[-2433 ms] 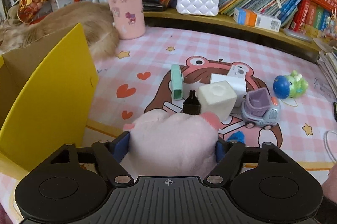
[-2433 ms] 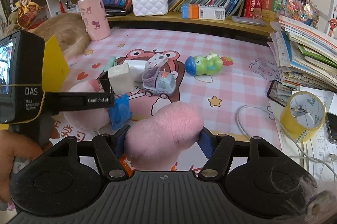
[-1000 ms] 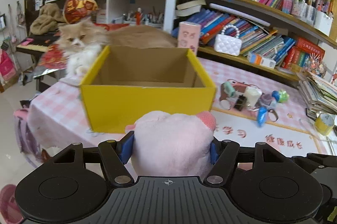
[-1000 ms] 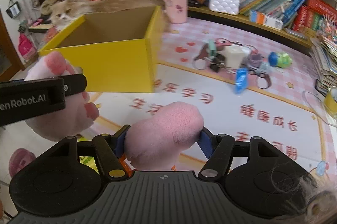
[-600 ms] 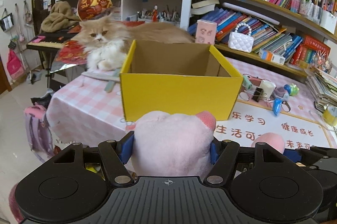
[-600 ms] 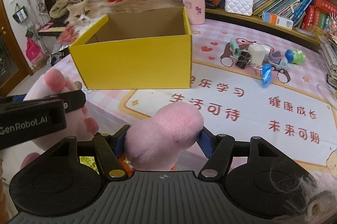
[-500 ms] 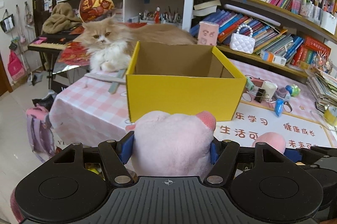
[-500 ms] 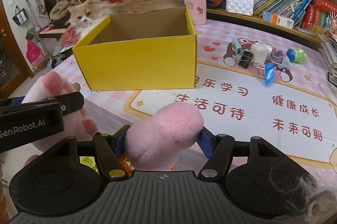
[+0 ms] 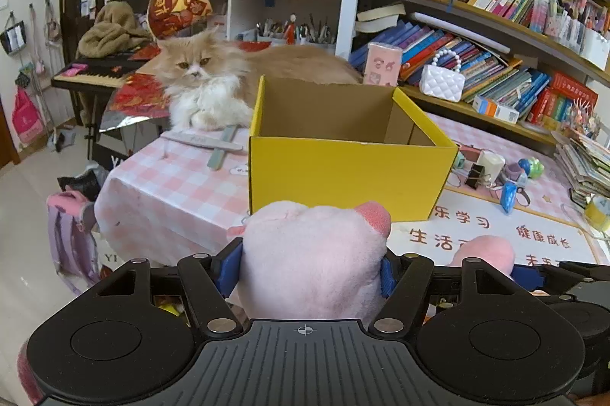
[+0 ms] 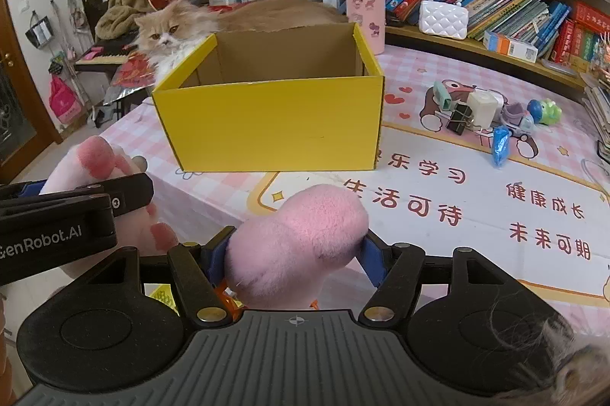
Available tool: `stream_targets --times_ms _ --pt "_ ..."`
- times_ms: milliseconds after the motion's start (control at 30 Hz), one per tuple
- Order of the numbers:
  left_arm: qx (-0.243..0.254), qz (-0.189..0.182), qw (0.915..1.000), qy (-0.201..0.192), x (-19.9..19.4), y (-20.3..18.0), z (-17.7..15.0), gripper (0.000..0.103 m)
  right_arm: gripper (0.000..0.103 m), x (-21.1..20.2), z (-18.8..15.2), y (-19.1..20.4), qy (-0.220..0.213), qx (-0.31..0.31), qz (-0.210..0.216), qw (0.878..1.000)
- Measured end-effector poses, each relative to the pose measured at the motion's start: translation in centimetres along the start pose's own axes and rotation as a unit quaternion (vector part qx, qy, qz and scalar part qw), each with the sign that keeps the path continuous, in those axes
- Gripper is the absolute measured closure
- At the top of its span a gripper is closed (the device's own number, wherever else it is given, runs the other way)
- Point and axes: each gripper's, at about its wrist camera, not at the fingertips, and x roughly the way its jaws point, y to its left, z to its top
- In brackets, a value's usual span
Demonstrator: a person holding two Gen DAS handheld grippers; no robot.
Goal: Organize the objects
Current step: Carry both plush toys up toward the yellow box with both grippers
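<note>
The left gripper point(image 9: 310, 267) is clenched on a soft pink plush paw-shaped toy point(image 9: 312, 253), its blue pads sunk into the fur on both sides. The right gripper point(image 10: 293, 249) grips a rounded pink plush piece point(image 10: 295, 234) the same way. Whether the two pink pieces are separate toys or two ends of one plush is hard to tell, since the lower parts are hidden behind the gripper bodies.

Both are held in the air off the near edge of the pink checked tablecloth point(image 10: 476, 185), short of the open yellow cardboard box point(image 10: 270, 124), which stands empty as far as its visible inside shows.

The likely next step is to carry the plush over the near wall and let it go inside. Several things could spoil that:

- The plush hangs below the fingers, so a low approach could catch the box's near rim and shove the light box toward the long-haired orange and white cat point(image 9: 206, 82) lying just behind it.
- If both grippers share one toy, moving them unevenly could stretch it or pull it from one grip.
- Fur compresses, so the hold may slip.
- The cat may reach or move into the box.
</note>
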Motion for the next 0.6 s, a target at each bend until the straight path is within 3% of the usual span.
stream_targets --times_ms 367,600 --pt "-0.010 -0.003 0.9998 -0.018 -0.5 0.6 0.5 0.035 0.039 0.0 0.4 0.1 -0.007 0.005 -0.007 1.000" --pt "-0.022 0.003 0.9991 -0.036 0.1 1.0 2.3 0.035 0.039 0.1 2.4 -0.5 -0.046 -0.006 -0.015 0.999"
